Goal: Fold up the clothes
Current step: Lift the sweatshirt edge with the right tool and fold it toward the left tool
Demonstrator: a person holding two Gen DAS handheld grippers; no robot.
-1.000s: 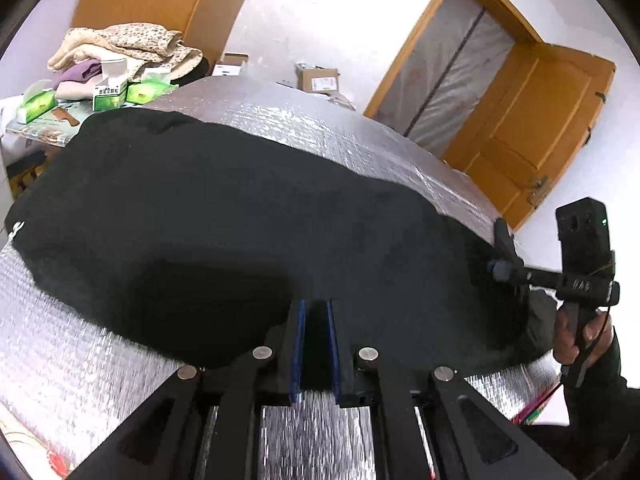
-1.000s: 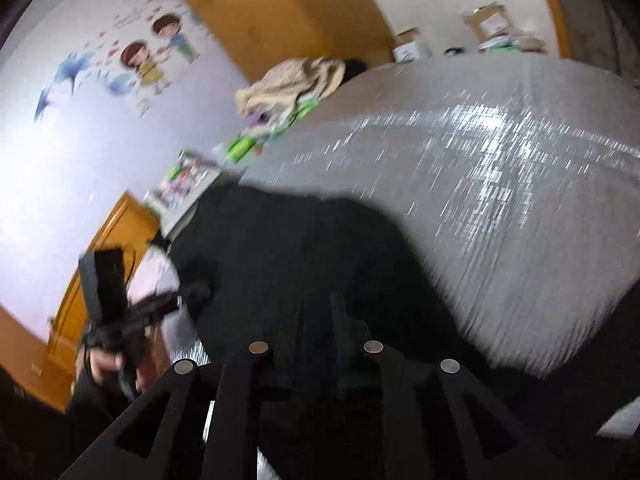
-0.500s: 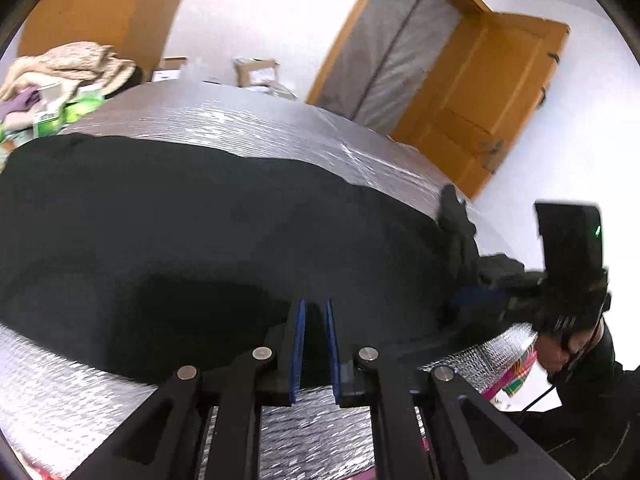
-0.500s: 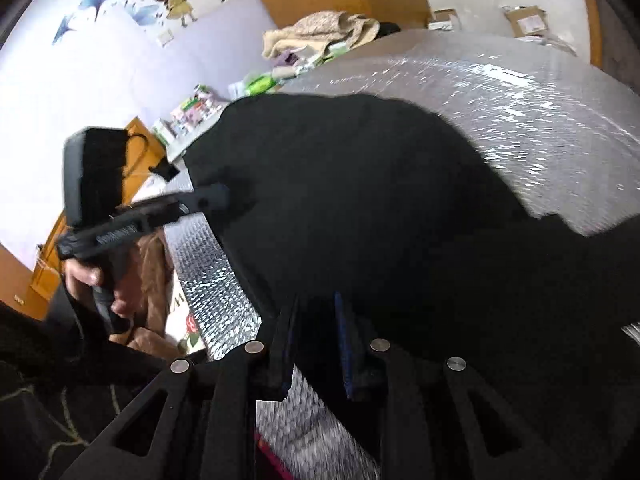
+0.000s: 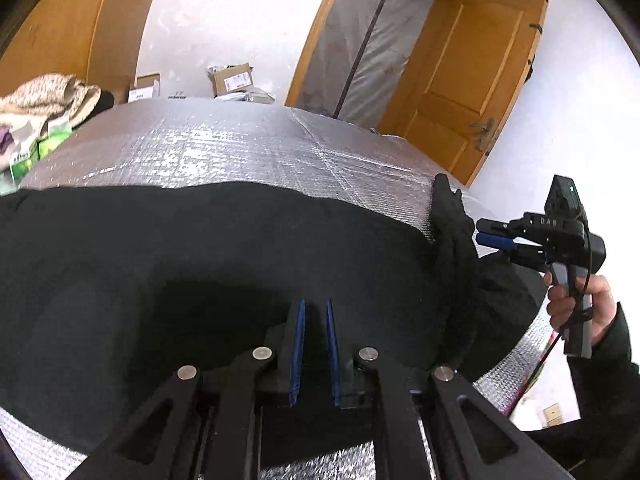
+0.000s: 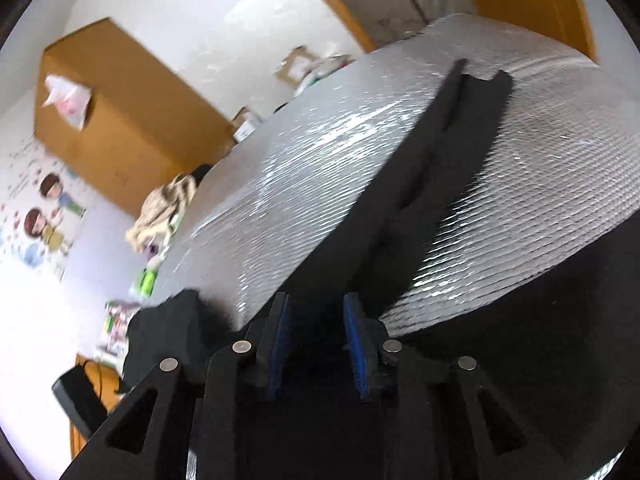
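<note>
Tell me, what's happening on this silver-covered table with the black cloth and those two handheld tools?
A person is folding a black garment spread on a table covered in silver foil sheet, holding a two-finger tool in each hand. The left gripper has its blue fingers narrowly closed on the garment's near edge. The right gripper, held in the person's hand at the garment's right end, is opening, with dark fabric between its fingers and a sleeve stretched out across the foil ahead of it.
</note>
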